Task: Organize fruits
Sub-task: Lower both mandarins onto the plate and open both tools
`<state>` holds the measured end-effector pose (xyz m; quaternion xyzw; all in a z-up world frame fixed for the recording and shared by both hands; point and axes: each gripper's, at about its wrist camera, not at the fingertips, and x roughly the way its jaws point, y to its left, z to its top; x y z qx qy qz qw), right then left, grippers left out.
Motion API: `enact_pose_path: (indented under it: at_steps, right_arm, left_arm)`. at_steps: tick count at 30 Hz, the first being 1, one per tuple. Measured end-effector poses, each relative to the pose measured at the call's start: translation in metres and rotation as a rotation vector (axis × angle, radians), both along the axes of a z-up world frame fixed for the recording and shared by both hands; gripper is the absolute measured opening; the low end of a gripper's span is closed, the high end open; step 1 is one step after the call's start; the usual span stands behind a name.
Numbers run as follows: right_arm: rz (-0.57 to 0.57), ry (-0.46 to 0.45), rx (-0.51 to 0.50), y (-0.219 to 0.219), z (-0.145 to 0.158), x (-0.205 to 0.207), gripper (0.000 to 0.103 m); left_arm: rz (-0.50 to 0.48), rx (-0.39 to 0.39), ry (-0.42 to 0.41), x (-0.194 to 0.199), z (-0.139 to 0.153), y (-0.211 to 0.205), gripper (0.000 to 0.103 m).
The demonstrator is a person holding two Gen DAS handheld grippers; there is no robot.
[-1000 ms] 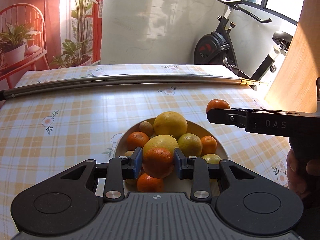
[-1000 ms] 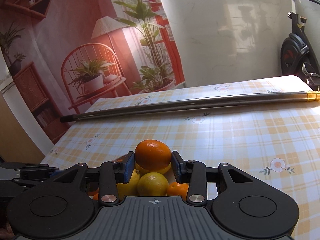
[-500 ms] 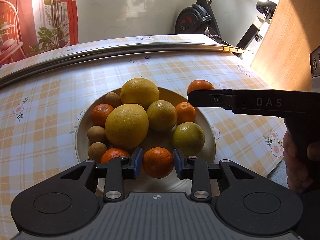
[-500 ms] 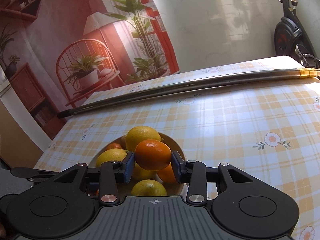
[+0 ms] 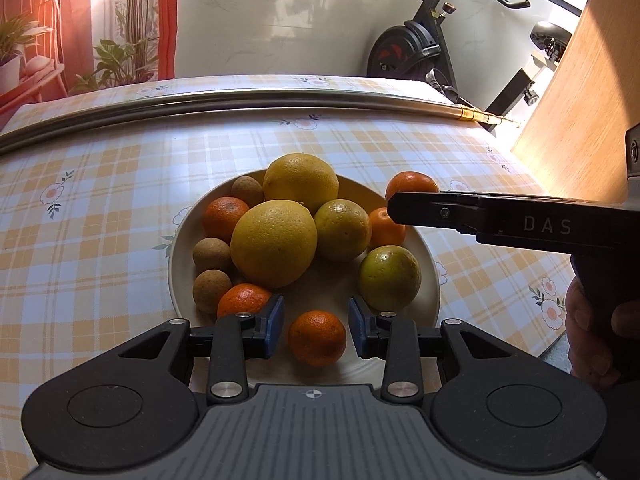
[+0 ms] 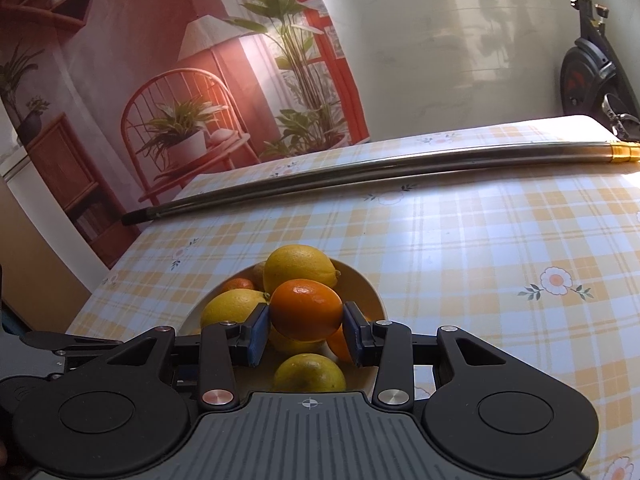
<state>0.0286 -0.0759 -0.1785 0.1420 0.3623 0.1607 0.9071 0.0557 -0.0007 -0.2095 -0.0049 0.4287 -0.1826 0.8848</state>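
Orange-skinned mandarin [image 6: 306,309], light, firm and smooth, sits clamped across its middle in right gripper [image 6: 306,334] jaws; left gripper [image 5: 316,326] jaws stand wide around a released mandarin [image 5: 317,338] at the plate's [image 5: 178,248] six o'clock.

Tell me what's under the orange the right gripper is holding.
Under the orange sits the plate with piled lemons and small oranges. The plate's near part is hidden behind the right gripper.

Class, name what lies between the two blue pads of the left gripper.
A small orange mandarin, resting loose on the white plate; the open left gripper does not touch it. Left wrist view.
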Motion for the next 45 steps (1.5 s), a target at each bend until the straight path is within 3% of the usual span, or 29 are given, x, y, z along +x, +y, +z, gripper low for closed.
enact_pose_path:
  at_steps: [4,9,16,35,37,39,45]
  right_arm:
    - [0.038,0.0,-0.006,0.004,0.001,0.001,0.036]
    - [0.107,0.0,-0.05,0.021,0.002,0.0,0.036]
    - [0.144,0.016,-0.093,0.035,0.003,0.001,0.036]
    - [0.149,0.039,-0.1,0.037,-0.001,0.003,0.042]
    - [0.146,0.04,-0.104,0.036,-0.001,0.003,0.046]
    - [0.129,0.049,-0.123,0.036,-0.002,0.003,0.062]
    - [0.106,0.065,-0.118,0.03,-0.006,0.003,0.06]
  left_arm:
    - [0.072,-0.009,-0.119,-0.008,0.018,0.01,0.039]
    - [0.191,0.02,-0.184,-0.009,0.029,0.02,0.044]
    - [0.201,0.023,-0.182,-0.008,0.033,0.017,0.052]
    - [0.22,0.02,-0.133,-0.006,0.024,0.025,0.055]
    - [0.221,0.02,-0.133,-0.006,0.024,0.025,0.055]
    - [0.223,0.019,-0.131,-0.005,0.024,0.025,0.056]
    - [0.226,0.018,-0.126,-0.005,0.024,0.026,0.056]
